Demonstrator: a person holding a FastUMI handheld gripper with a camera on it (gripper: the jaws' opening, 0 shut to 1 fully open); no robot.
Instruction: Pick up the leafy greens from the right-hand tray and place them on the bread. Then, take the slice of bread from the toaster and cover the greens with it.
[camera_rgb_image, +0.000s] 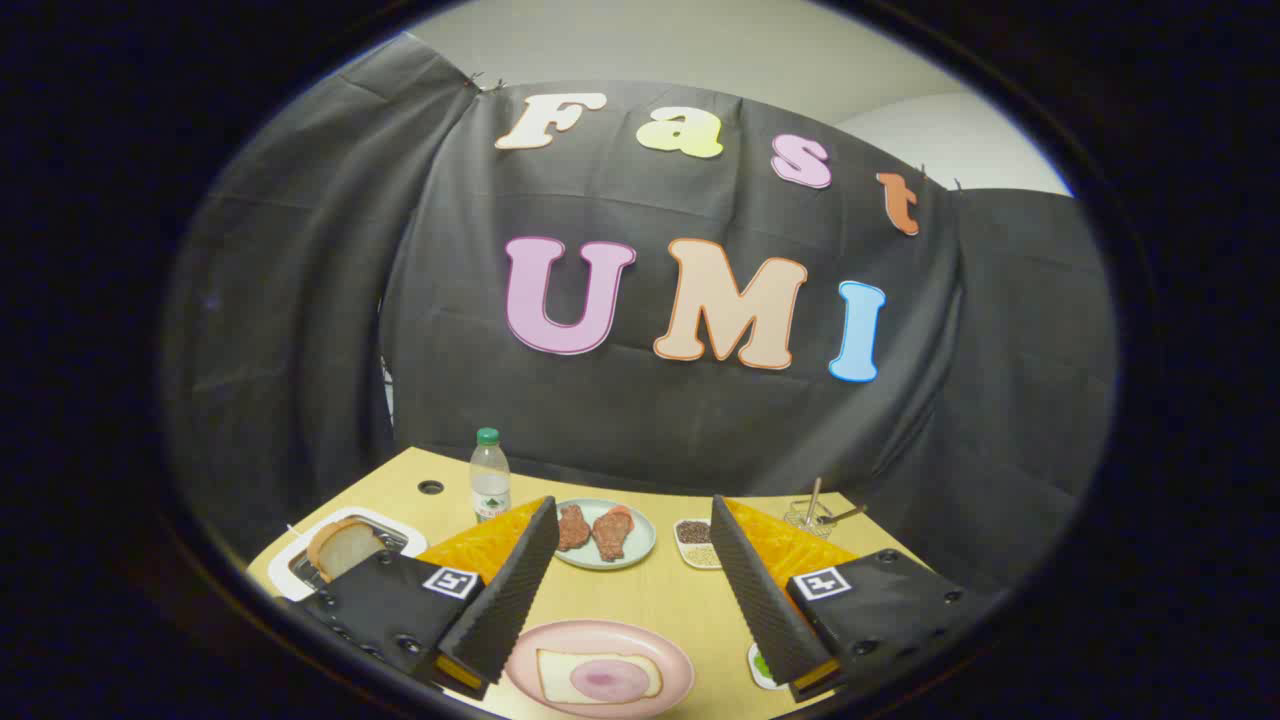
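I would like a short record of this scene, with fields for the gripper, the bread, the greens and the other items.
gripper: gripper open, holding nothing
pink plate: between the fingers, carries bread slice with a round meat slice on it
toaster: beside one finger, second bread slice in it
greens: partly hidden by the other finger
beyond fingers: plate of meat, water bottle

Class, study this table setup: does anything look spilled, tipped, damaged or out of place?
Nothing stands out. The bottle stands upright, the bread sits in the toaster, the pink plate lies flat, and the gripper is open above the table.
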